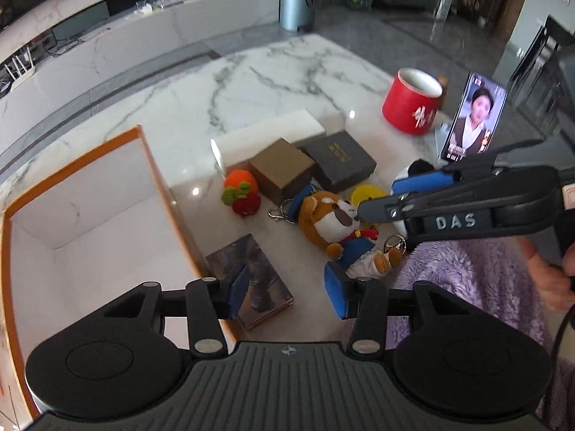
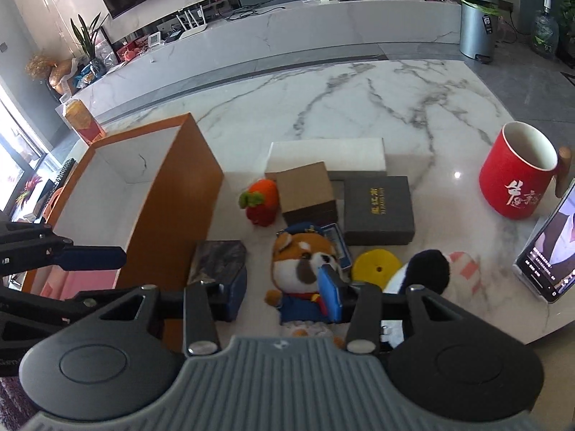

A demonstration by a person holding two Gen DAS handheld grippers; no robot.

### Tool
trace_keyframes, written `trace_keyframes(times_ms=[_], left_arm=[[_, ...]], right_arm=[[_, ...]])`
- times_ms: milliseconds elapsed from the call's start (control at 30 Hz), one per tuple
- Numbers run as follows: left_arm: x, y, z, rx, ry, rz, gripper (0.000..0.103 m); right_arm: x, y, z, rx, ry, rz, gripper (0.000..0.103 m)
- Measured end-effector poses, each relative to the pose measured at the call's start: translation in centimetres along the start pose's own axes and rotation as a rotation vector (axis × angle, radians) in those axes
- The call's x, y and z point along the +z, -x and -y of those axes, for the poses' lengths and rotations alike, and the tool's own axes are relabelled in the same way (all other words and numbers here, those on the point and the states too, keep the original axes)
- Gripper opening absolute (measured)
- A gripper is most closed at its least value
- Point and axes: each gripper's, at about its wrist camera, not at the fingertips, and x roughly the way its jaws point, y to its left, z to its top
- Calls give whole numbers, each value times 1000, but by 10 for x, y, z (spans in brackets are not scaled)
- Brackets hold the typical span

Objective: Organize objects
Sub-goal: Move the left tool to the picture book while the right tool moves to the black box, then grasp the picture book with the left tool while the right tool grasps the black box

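A brown plush dog in blue clothes [image 1: 332, 221] lies on the marble table [image 1: 273, 72]; it also shows in the right wrist view [image 2: 302, 269]. My right gripper [image 2: 284, 287] is open, its fingers on either side of the dog, just above it. My left gripper [image 1: 289, 289] is open and empty, hovering between a dark book [image 1: 251, 280] and the dog. An open orange-sided box [image 1: 82, 212] with a white inside stands at the left [image 2: 172, 186]. It looks empty.
Around the dog lie a brown box [image 2: 305, 188], a dark grey box [image 2: 377, 210], a white box [image 2: 325, 154], a knitted orange-red toy [image 2: 262, 199], a yellow disc [image 2: 375, 269] and a black-white plush [image 2: 427, 273]. A red mug [image 2: 517, 176] and a propped phone [image 2: 550, 251] stand right.
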Motion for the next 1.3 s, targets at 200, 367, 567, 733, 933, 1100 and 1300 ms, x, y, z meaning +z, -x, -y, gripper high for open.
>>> trace_keyframes(times_ms=[200, 367, 567, 733, 933, 1100, 1300], left_arm=[[23, -47, 4, 54, 14, -110, 55], [30, -72, 0, 91, 25, -176, 53], [38, -89, -3, 100, 39, -255, 53], [36, -97, -9, 144, 31, -311, 53], [26, -101, -37, 109, 182, -339, 59], [23, -110, -38, 73, 270, -350, 74], [26, -111, -31, 114, 269, -343, 77]], right_arm=[[21, -28, 37, -85, 36, -17, 58], [35, -65, 55, -127, 35, -56, 67], [45, -90, 64, -143, 12, -74, 85], [49, -103, 68, -145, -5, -86, 88], [51, -114, 70, -134, -4, -98, 89], [52, -120, 67, -131, 7, -108, 89], [51, -123, 62, -145, 42, -122, 89]])
